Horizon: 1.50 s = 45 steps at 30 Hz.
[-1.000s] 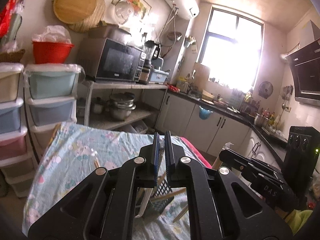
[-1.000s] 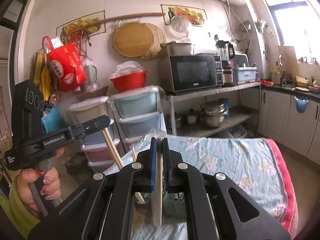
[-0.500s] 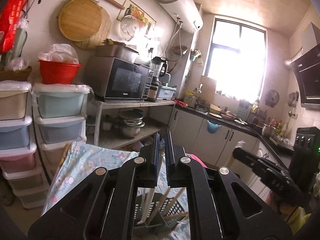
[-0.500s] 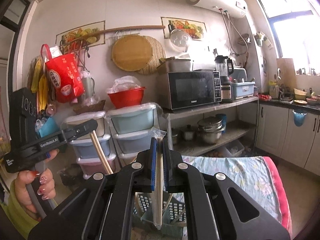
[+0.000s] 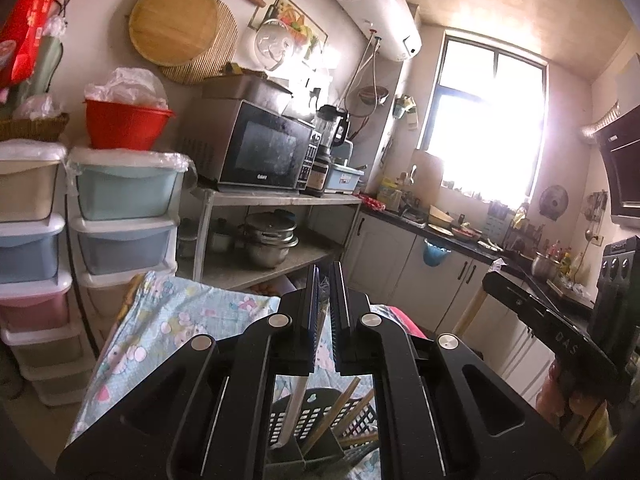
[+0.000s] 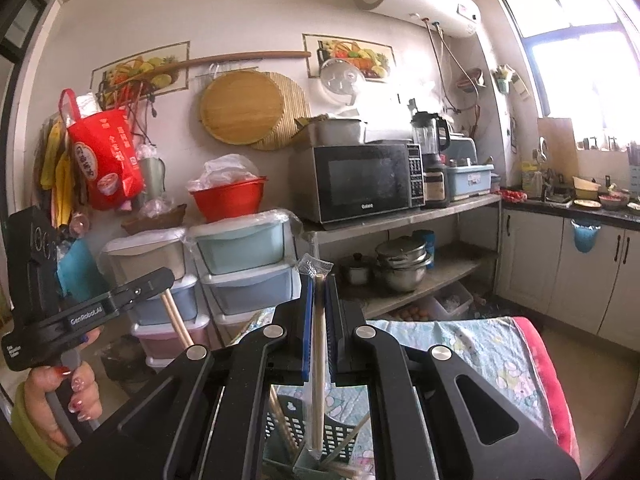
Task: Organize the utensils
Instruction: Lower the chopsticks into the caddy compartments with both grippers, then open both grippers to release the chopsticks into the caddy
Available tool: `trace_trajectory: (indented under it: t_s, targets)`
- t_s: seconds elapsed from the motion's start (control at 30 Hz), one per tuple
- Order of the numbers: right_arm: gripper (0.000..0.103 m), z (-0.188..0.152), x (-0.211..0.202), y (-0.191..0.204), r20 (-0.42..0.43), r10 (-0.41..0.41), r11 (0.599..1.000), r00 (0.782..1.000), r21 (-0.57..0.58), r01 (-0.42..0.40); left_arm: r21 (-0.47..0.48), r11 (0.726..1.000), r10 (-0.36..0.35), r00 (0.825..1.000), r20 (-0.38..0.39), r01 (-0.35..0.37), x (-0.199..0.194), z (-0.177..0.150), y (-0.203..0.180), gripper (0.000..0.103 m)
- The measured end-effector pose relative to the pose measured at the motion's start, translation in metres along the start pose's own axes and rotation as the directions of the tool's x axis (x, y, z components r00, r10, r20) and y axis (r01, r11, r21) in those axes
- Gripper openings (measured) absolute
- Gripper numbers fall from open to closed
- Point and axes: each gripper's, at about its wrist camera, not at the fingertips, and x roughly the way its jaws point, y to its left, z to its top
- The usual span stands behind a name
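In a cluttered home kitchen, I hold both grippers above a black slotted utensil basket [image 6: 304, 436] that stands on a table under a pale blue floral cloth [image 5: 160, 332]. My right gripper [image 6: 319, 280] is clamped on a pair of wooden chopsticks in a clear plastic sleeve [image 6: 318, 360]; the pair hangs upright between the blue pads, its lower end down inside the basket and the crinkled top of the sleeve poking above the fingertips. My left gripper [image 5: 325, 276] is closed on a pale stick-like utensil [image 5: 296, 404] whose lower part slants down into the same basket; I cannot tell exactly what it is. Loose wooden chopsticks [image 5: 334, 412] lean at angles in the basket's compartments.

From the right wrist view, a hand [image 6: 64, 396] with painted nails grips the handle of the left gripper, off to the left side.

Past the table's far edge stand stacked pastel plastic drawers [image 6: 244, 264] topped by a red basin [image 6: 228, 196]. Beside them a metal shelf carries a black microwave [image 6: 360, 180], with steel pots [image 6: 400, 268] on the lower level. Round wooden boards [image 6: 240, 108] hang on the wall, a white water heater [image 5: 376, 8] sits near the ceiling, and a bright window [image 5: 488, 128] lights the counter at the far end.
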Motion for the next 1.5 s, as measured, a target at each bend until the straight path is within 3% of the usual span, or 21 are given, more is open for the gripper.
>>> trace_trajectory:
  t_s: [0.77, 0.9, 1.5]
  targets:
    - [0.007, -0.042, 0.03, -0.013, -0.094, -0.046, 0.999, 0.994, 0.021, 0.048, -0.062, 0.998, -0.01, 0.992, -0.125, 0.003, 0.035, -0.048, 0.015, 0.003]
    - [0.017, -0.05, 0.03, -0.017, -0.117, -0.042, 0.998, 0.992, 0.038, 0.047, -0.072, 0.997, -0.006, 0.991, -0.136, -0.004, 0.036, -0.055, 0.018, 0.003]
    - [0.027, -0.067, 0.02, -0.024, -0.165, -0.037, 0.997, 0.986, 0.064, 0.049, -0.09, 0.995, 0.014, 0.98, -0.197, -0.032, 0.032, -0.079, 0.024, 0.047]
